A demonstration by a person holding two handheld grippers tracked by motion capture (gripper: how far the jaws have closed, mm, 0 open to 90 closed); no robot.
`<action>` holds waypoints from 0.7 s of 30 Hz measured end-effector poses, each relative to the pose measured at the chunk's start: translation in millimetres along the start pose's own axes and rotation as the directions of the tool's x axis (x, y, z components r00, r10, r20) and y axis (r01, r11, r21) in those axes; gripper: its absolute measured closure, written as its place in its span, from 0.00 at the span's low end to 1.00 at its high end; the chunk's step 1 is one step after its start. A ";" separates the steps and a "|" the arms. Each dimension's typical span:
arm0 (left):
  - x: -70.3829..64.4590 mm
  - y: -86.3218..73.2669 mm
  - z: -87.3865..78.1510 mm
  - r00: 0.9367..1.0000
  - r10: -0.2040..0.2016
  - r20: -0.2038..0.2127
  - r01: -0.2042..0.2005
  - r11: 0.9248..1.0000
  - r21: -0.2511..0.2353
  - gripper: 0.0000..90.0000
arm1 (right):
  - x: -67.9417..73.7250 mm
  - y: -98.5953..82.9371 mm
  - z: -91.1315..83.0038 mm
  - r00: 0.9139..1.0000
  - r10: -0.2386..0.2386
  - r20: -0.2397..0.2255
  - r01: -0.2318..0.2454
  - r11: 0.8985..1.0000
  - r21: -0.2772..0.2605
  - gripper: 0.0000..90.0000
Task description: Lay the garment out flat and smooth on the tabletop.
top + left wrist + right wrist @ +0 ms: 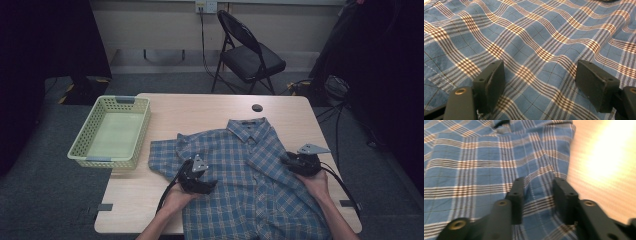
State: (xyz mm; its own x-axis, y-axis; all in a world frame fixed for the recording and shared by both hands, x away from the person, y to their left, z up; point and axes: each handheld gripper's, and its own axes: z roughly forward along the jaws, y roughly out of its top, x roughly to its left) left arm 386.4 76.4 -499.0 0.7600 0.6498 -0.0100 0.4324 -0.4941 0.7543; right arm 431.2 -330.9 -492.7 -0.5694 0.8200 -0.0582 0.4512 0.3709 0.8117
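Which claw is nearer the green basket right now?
Left. The left claw sits over the shirt just right of the basket; the right claw is at the shirt's far side.

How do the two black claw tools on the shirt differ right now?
The left gripper has its jaws spread wide over flat cloth in the middle of the shirt; the right gripper has jaws closer together, near the shirt's edge beside the bare table. Both are open, gripping nothing.

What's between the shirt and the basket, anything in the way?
Nothing visible. The shirt lies flat, its sleeve edge near the basket, with bare table between them. The left gripper and right gripper are open right over the cloth.
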 end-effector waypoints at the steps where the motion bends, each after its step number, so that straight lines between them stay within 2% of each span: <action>1: 0.0 0.0 0.0 1.000 0.000 0.000 0.000 1.000 0.000 0.26 | 0.8 0.7 -1.1 1.000 -0.007 -0.001 0.007 1.000 -0.003 0.71; 6: 0.0 0.0 0.0 1.000 -0.001 0.000 0.001 1.000 0.000 0.26 | 4.1 2.3 -5.2 1.000 -0.030 0.000 0.030 0.999 -0.030 0.89; 8: 0.0 0.0 0.0 1.000 -0.001 0.000 0.001 1.000 0.000 0.26 | 5.4 3.6 -6.6 1.000 -0.029 0.002 0.029 0.999 -0.030 0.92; 11: 0.2 0.0 0.0 1.000 -0.001 -0.001 0.001 1.000 0.000 0.26 | 5.3 6.6 -12.8 1.000 -0.006 0.007 0.007 0.998 -0.063 0.94; 15: 0.5 0.1 0.1 1.000 -0.003 -0.002 0.003 1.000 0.000 0.26 | 1.5 9.7 -28.3 0.999 0.018 0.039 -0.014 0.994 -0.107 0.94; 21: 3.6 -0.5 -0.9 1.000 -0.012 0.008 0.012 1.000 -0.003 0.26 | -6.6 7.9 -58.8 0.992 0.089 0.092 -0.072 0.982 -0.176 0.94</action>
State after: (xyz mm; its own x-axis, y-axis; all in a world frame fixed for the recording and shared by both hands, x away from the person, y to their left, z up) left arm 388.5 79.5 -498.8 0.7584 0.6513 -0.0246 0.4405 -0.4843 0.7559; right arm 398.1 -359.0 -451.7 -0.4610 0.8865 -0.0388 0.3634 0.2285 0.9032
